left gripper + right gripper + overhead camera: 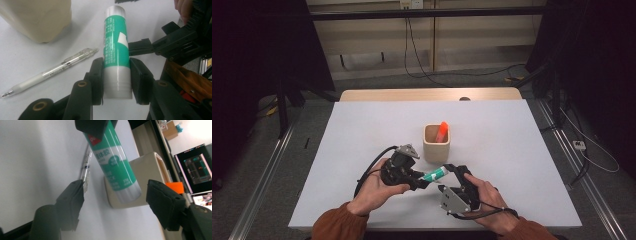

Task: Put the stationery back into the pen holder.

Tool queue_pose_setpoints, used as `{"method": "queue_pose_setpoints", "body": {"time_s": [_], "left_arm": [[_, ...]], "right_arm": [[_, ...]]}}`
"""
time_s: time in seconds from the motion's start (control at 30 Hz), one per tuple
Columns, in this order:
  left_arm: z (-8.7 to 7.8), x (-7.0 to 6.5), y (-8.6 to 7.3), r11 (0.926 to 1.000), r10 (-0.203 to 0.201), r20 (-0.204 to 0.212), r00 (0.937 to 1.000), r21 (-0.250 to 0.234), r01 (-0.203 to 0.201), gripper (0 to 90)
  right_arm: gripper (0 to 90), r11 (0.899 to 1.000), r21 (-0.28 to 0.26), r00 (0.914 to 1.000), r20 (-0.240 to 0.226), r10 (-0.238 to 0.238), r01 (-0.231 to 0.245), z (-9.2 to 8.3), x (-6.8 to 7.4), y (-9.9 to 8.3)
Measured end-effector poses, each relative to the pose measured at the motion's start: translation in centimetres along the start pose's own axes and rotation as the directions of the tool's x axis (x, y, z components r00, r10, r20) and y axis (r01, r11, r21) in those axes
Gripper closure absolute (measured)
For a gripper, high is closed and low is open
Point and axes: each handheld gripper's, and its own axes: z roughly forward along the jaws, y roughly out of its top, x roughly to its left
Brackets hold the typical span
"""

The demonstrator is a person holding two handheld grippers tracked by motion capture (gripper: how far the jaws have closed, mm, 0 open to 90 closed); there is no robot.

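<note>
A green and white glue stick (434,174) is held just above the white table (362,130), in front of a beige cup (436,142). My left gripper (117,80) is shut on its white cap end, and the stick (116,50) points away from the jaws. In the high view the left gripper (422,181) sits left of the stick and my right gripper (452,170) meets it from the right. The right gripper (115,205) is open, its jaws standing on either side of the stick's free end (112,162) with a gap on each side.
An orange marker (442,131) stands in the cup. A clear pen (52,71) lies on the table under the stick, next to the cup (37,17). The white table surface stretches wide on both sides; cables run over the floor behind it.
</note>
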Motion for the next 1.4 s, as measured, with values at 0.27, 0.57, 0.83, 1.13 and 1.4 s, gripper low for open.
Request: {"method": "queue_pose_setpoints", "body": {"time_s": [0.27,0.57,0.83,1.13,1.4], "left_arm": [[0.4,-0.1,0.4,1.0000,0.005,0.010,0.9999,0.004,-0.005,65.7],[1.0,-0.3,0.8,0.9999,0.006,0.011,0.9999,0.013,-0.006,65.7],[1.4,-0.3,0.6,0.9998,0.004,0.003,1.0000,0.021,-0.004,65.6],[1.8,-0.3,0.3,0.9999,-0.012,0.006,0.9999,0.008,0.012,65.2],[1.7,0.0,-0.2,0.9985,-0.035,0.016,0.9993,-0.041,0.035,60.6]], "right_arm": [[42.8,0.995,-0.006,0.9942,0.049,-0.095,0.096,0.4,0.5,0.3],[58.8,0.985,-0.032,0.9813,0.102,-0.163,0.167,0.3,1.3,0.6],[63.7,0.982,-0.024,0.9788,0.085,-0.186,0.189,0.5,1.6,0.3],[66.4,0.978,-0.016,0.9765,0.054,-0.208,0.210,0.7,1.8,0.2],[67.3,0.984,-0.007,0.9830,0.055,-0.175,0.176,0.4,1.7,0.1]]}}
